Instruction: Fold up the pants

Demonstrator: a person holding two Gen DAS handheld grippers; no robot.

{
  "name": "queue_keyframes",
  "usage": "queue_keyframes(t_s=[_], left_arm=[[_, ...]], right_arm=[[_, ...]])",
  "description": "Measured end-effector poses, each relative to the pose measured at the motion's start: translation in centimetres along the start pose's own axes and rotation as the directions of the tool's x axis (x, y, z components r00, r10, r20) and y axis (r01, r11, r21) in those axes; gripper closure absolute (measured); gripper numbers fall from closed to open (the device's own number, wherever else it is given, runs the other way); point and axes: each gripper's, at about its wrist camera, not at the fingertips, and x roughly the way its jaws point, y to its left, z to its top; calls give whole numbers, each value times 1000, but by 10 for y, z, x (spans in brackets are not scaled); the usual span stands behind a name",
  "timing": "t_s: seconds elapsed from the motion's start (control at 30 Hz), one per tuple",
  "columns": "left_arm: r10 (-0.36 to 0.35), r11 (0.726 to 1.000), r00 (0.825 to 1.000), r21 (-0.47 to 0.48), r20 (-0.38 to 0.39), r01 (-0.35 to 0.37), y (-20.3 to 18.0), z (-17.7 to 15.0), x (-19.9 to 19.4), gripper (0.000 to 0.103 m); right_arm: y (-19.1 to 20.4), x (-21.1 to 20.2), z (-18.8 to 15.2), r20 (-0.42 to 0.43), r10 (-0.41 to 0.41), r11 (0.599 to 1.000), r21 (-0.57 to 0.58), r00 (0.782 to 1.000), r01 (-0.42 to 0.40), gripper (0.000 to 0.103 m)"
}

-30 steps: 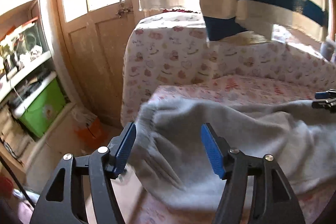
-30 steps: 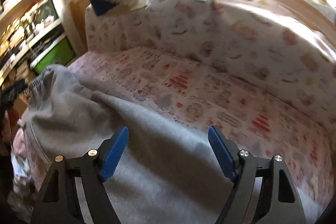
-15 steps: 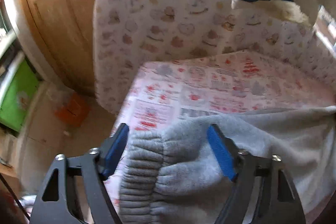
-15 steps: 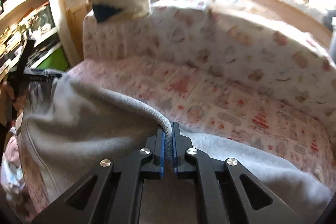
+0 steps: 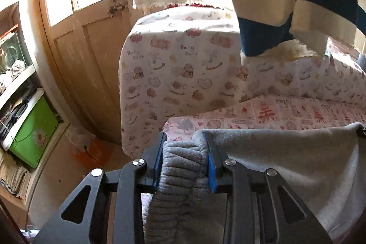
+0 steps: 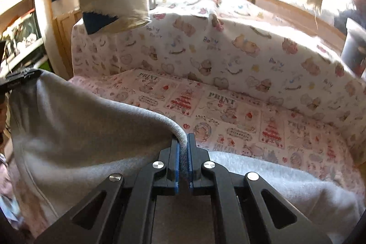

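Grey pants (image 6: 75, 138) lifted off the printed sofa cover (image 6: 240, 111), ribbed waistband clamped in left gripper (image 5: 185, 159) fingers, edge pinched tight in right gripper (image 6: 182, 159); probably best keeping both level and taut before laying over.

Each camera sits just behind its own claw, the left claw (image 5: 185, 159) view facing the sofa's arm and the wooden door (image 5: 91, 56), the right claw (image 6: 182, 159) view facing the backrest, and both share the grey pants (image 5: 286, 157) and patterned seat cover (image 6: 240, 116) close up.
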Motion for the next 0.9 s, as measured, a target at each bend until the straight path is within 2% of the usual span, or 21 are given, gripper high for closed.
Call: queue_keyframes(t_s=[0.1,0.17,0.23,0.3,0.37,0.4,0.47,0.53,0.6,0.73,0.77,0.9], left_arm=[[63,997,997,55,-46,-61,-10,-3,21,71],[111,991,988,91,-104,-102,-14,-11,39,68],[123,990,984,83,-131,-113,-12,-20,48,61],[157,986,982,65,-101,-151,-12,-28,33,60],[106,993,994,44,-6,-106,-17,-35,-3,54],[81,996,996,37,37,-82,-20,-39,-20,44],[53,998,994,28,96,-56,-25,-50,-49,42],[17,999,992,40,122,-22,-32,-63,-69,42],[-10,999,989,52,147,3,-41,-78,-85,42],[-86,991,987,109,133,72,-67,-105,-96,44],[-102,988,988,125,116,87,-74,-111,-94,47],[-103,985,994,138,20,100,-91,-131,-76,61]], right_arm=[[-4,20,-4,-45,15,999,33,999,-13,98],[-2,31,-9,-65,12,1000,22,998,-11,98],[2,31,-15,-54,-8,1000,10,999,9,93],[2,14,-20,4,-33,999,28,999,33,86],[1,-13,-27,76,-51,998,51,996,47,76],[0,-26,-31,110,-55,997,56,992,49,73],[-1,-54,-40,156,-59,997,63,986,50,54],[-2,-82,-52,199,-57,996,74,978,43,47],[0,-106,-67,227,-76,995,83,971,58,47],[2,-135,-102,220,-117,986,141,969,87,47],[2,-135,-111,192,-132,982,159,972,102,47],[4,-123,-143,89,-98,979,189,991,80,47]])
